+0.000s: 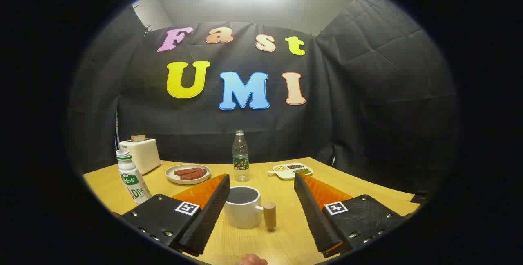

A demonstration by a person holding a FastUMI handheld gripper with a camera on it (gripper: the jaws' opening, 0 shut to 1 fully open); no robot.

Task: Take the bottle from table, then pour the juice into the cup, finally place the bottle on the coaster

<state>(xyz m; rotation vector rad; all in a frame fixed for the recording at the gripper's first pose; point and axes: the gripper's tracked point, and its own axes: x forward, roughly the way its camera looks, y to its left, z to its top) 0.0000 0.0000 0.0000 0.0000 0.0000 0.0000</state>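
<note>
A white juice bottle (131,179) with a green label and a green neck ring stands upright on the wooden table (282,232), to the left of and outside my left finger. A white cup (243,212) with a wooden handle and a dark inside stands between my fingers, close to the left one. My gripper (261,177) is open and holds nothing. A clear plastic bottle (240,156) with a dark label stands upright beyond the fingertips, near the table's far edge.
At the far left stands a white toaster (141,153) with a slice of bread in it. A plate of sausages (188,174) lies beyond my left finger, and a divided dish (291,170) of small foods lies beyond the right one. A fingertip (253,260) shows near the table's front edge.
</note>
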